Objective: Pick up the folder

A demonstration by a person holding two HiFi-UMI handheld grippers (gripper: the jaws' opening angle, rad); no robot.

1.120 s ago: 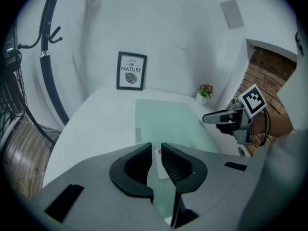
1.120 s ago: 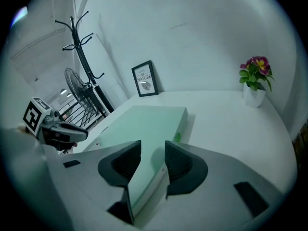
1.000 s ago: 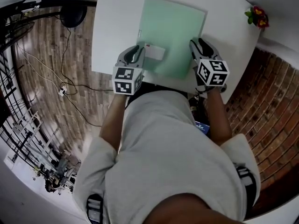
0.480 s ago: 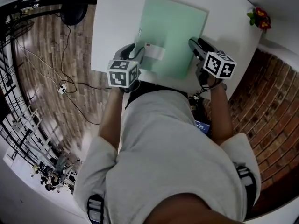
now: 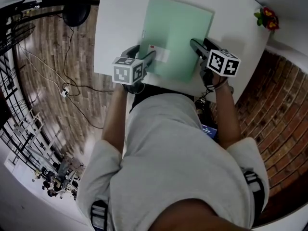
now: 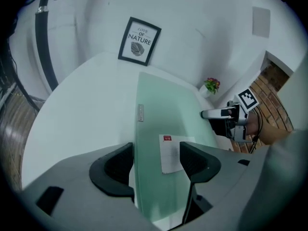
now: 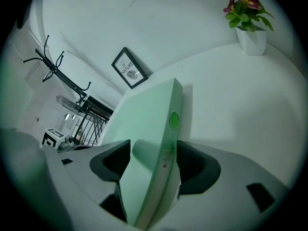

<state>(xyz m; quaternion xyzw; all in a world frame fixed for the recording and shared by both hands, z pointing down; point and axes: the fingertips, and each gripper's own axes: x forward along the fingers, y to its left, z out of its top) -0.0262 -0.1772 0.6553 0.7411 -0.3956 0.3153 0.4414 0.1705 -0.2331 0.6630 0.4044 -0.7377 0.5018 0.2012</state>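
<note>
A pale green folder (image 5: pixel 178 35) lies flat on the white table (image 5: pixel 115 28), with a white label (image 5: pixel 160 53) near its front left corner. My left gripper (image 5: pixel 143 57) sits at the folder's left front edge; in the left gripper view the folder (image 6: pixel 163 119) runs between the opening jaws of that gripper (image 6: pixel 156 165), and the pads do not press on it. My right gripper (image 5: pixel 199 49) is at the right front edge. In the right gripper view the folder's thick spine (image 7: pixel 166 129) stands between the jaws of that gripper (image 7: pixel 154 165), which are opening too.
A potted flower (image 5: pixel 265 17) stands at the table's far right corner. A framed picture (image 6: pixel 139 41) leans on the wall behind the table. A black coat rack (image 7: pixel 62 76) stands to the left. Cables (image 5: pixel 62 81) lie on the wooden floor.
Both grippers rolled inward and sank a little beside the folder's front corners. Their jaws spread wider around the folder's edges. The folder stayed on the table.
</note>
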